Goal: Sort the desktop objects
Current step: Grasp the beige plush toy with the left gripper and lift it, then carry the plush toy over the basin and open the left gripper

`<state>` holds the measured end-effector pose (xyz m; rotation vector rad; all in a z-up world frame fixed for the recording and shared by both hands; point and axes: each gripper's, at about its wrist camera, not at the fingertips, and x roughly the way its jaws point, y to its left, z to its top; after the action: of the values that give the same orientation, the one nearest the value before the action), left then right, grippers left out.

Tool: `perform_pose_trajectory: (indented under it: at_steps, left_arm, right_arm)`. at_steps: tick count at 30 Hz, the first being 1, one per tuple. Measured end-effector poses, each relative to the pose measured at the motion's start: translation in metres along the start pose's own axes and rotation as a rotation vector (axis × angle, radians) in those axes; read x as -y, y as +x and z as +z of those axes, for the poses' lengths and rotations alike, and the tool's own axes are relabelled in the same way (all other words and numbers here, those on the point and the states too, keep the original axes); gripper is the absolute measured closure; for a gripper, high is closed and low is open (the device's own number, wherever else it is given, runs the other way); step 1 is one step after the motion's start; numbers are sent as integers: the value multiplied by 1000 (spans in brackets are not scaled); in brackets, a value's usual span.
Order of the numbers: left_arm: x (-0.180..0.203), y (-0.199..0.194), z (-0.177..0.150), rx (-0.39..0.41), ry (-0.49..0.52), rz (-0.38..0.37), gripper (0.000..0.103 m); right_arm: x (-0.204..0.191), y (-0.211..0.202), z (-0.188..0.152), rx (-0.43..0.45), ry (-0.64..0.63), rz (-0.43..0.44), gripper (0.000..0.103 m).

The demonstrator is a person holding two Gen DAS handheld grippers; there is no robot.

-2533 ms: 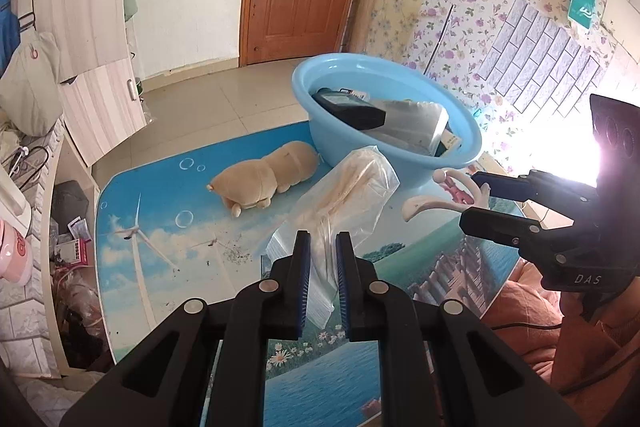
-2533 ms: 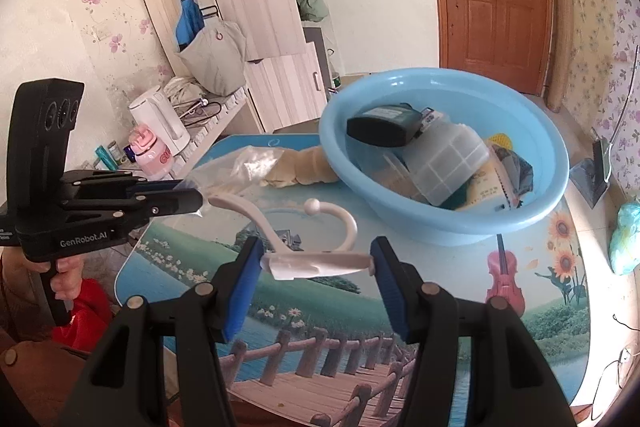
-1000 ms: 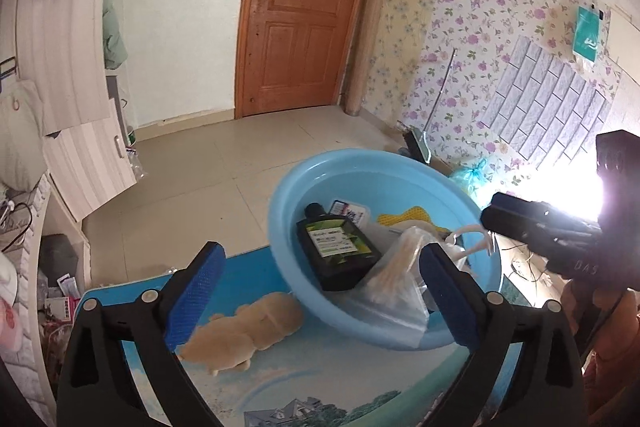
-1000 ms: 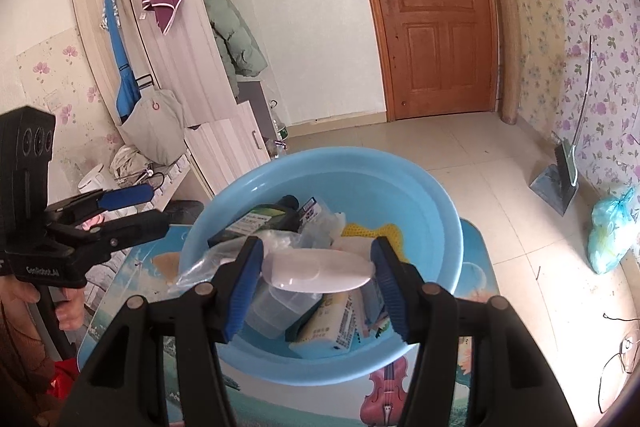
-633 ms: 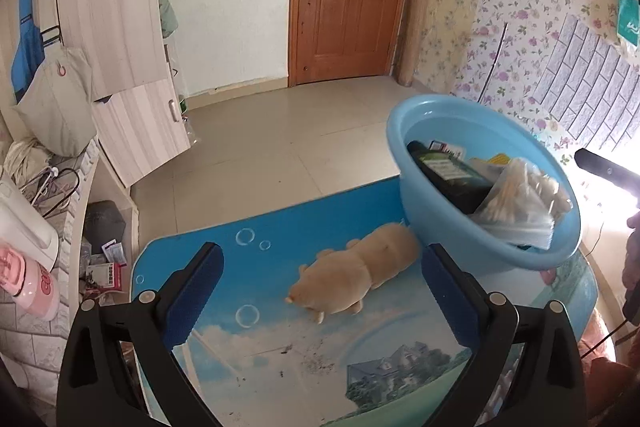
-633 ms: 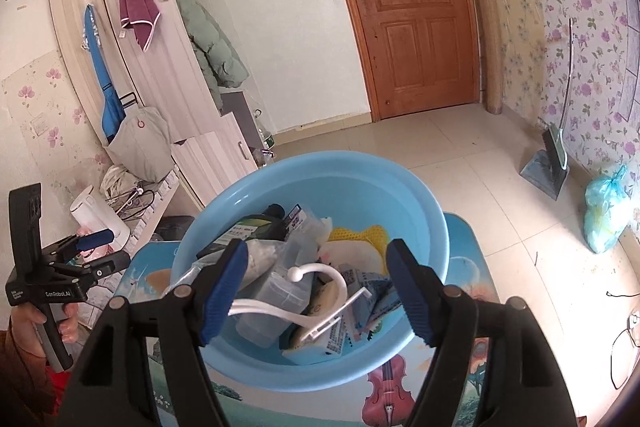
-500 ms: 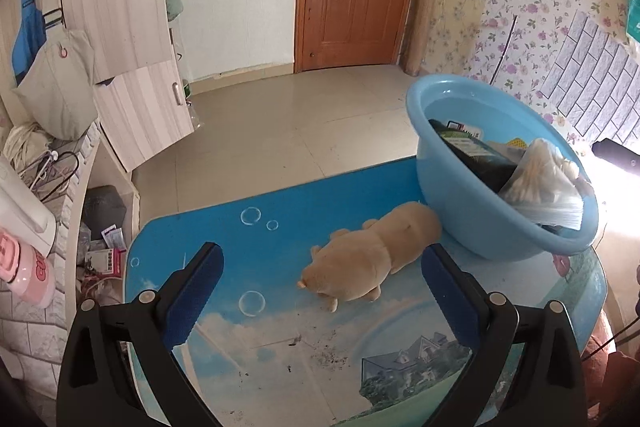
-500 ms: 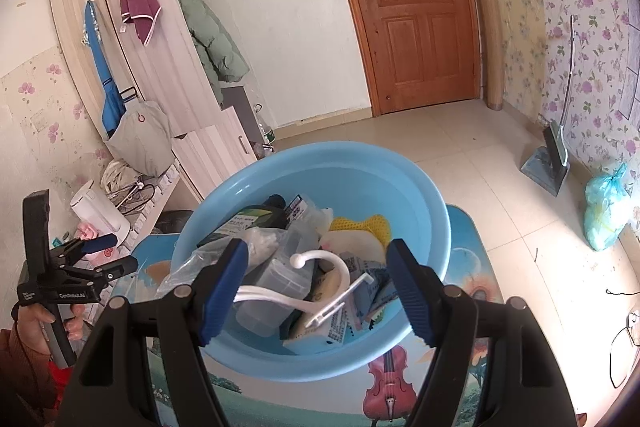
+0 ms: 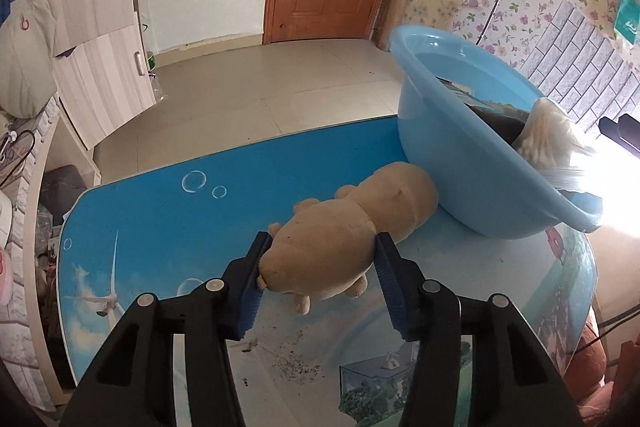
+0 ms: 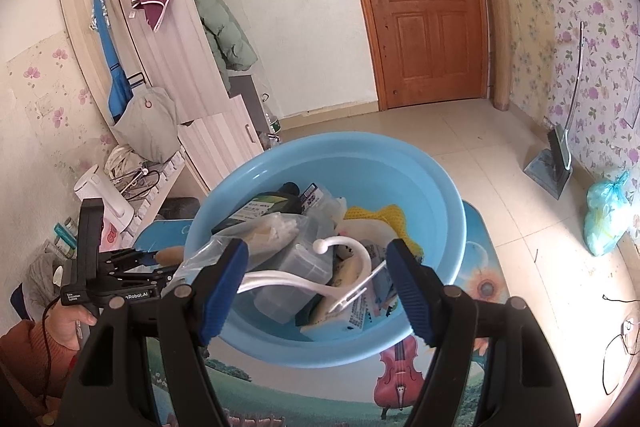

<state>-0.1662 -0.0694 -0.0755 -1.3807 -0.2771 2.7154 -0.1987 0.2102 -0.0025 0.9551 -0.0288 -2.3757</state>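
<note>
The tan plush toy animal (image 9: 352, 227) lies on the picture-printed table (image 9: 160, 219), its long axis running diagonally up to the round blue plastic basin (image 9: 460, 163), rear end touching it. The left gripper (image 9: 320, 267), tilted downward, has just been closing its jaws, which now press the toy's head end. The right gripper (image 10: 316, 279) hangs over the basin, jaws apart and empty above a white plastic hanger (image 10: 320, 279).

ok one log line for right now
left hand-held gripper: closing on plush, on table | right hand-held gripper: open over basin | hook: in basin
</note>
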Motion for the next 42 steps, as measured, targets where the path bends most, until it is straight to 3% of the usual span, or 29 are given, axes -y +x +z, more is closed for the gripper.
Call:
perform_pose_trajectory:
  at_steps: [7, 12, 16, 23, 31, 41, 42]
  left_arm:
    - [1, -47, 3, 102, -34, -5, 53]
    - [11, -88, 11, 189, -21, -12, 53]
    - [26, -103, 15, 214, 11, -24, 53]
    - [61, -104, 25, 214, 78, -59, 53]
    - [116, -85, 52, 206, 191, -126, 52]
    - [163, -54, 91, 190, 287, -159, 50]
    - [166, -52, 93, 190, 293, -159, 47]
  right_arm:
    - [-6, -8, -3, 10, -6, 6, 31]
    - [-14, -14, -6, 13, -22, 27, 31]
    - [-19, -15, -9, 13, -31, 42, 31]
    - [-15, -18, -16, 10, -6, 85, 31]
    - [-6, -20, -10, 66, 46, 160, 31]
    - [16, -9, -6, 70, 74, 89, 31]
    - [21, -8, -6, 69, 85, 77, 31]
